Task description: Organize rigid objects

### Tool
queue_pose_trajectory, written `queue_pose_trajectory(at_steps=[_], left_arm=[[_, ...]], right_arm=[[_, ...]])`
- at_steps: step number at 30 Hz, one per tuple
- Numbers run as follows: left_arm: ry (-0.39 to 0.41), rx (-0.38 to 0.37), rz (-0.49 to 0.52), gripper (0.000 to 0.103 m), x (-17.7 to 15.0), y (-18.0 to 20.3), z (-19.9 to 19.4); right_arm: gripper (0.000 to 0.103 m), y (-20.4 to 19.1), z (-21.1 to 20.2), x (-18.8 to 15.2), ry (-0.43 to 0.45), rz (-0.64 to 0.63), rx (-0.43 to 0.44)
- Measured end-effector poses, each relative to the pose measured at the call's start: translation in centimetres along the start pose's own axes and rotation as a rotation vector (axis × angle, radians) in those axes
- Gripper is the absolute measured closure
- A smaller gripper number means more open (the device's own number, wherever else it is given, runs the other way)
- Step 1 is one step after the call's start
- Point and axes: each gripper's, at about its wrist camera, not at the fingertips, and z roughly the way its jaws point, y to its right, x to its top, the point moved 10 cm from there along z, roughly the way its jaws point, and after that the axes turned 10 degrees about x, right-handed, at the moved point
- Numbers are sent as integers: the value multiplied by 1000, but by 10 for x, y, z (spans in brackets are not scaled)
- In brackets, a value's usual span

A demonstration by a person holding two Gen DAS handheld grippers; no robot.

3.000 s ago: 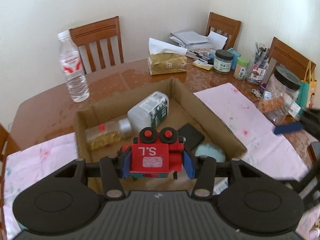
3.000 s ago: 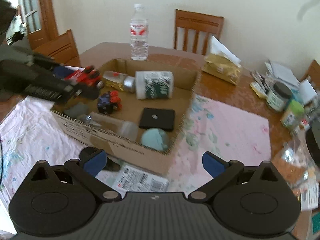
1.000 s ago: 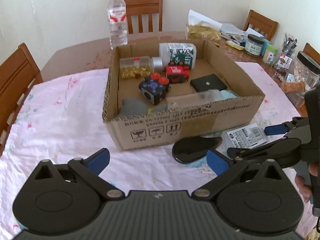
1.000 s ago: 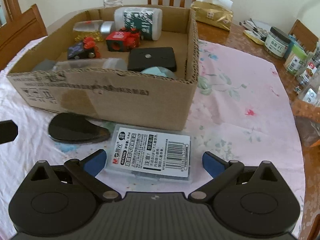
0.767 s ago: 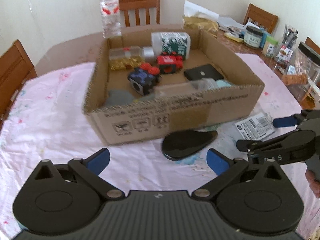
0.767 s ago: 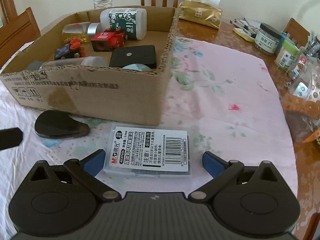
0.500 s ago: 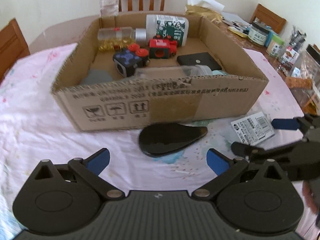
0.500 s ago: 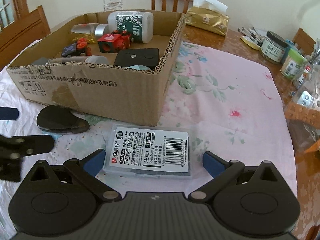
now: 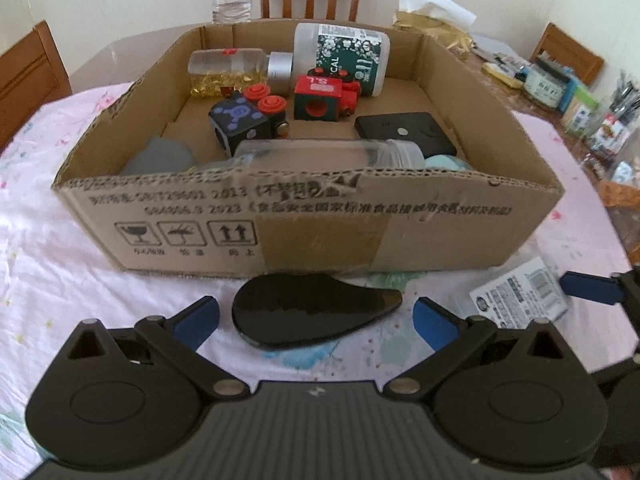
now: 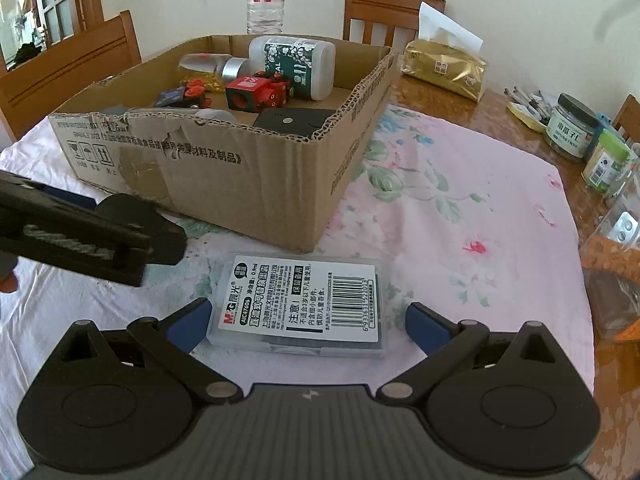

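A cardboard box (image 9: 312,220) (image 10: 224,168) stands on the pink tablecloth and holds a red toy block (image 9: 320,96), a dark cube toy (image 9: 244,120), two bottles, a clear jar and a black case. In front of it lies a flat black teardrop-shaped piece (image 9: 312,312). My left gripper (image 9: 316,320) is open, its fingers on either side of that piece. A clear labelled plastic case (image 10: 300,304) (image 9: 520,296) lies to the right. My right gripper (image 10: 306,320) is open around the near end of this case.
A water bottle (image 10: 265,0), wooden chairs and a gold tissue pack (image 10: 444,66) stand behind the box. Jars (image 10: 572,126) and pens crowd the table's right side. The left gripper's body (image 10: 88,236) reaches in from the left in the right wrist view.
My left gripper let go of the red block in the box, drew back and dropped low to the black piece. My right gripper closed in on the labelled case.
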Motion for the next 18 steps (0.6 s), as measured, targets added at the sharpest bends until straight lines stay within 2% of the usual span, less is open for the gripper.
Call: queue_pose_trajectory(at_steps=[2,12,18], left_arm=[[9,32,29,0,0,3,2],[17,36,22,0,-11,-33,-4],[21,21,37,2,-7,-30,-3]], right_arm=[[0,0,0,0,3,-3,2],[0,0,0,0,3,1,-1],[0,0,1,1,2,18,-16]])
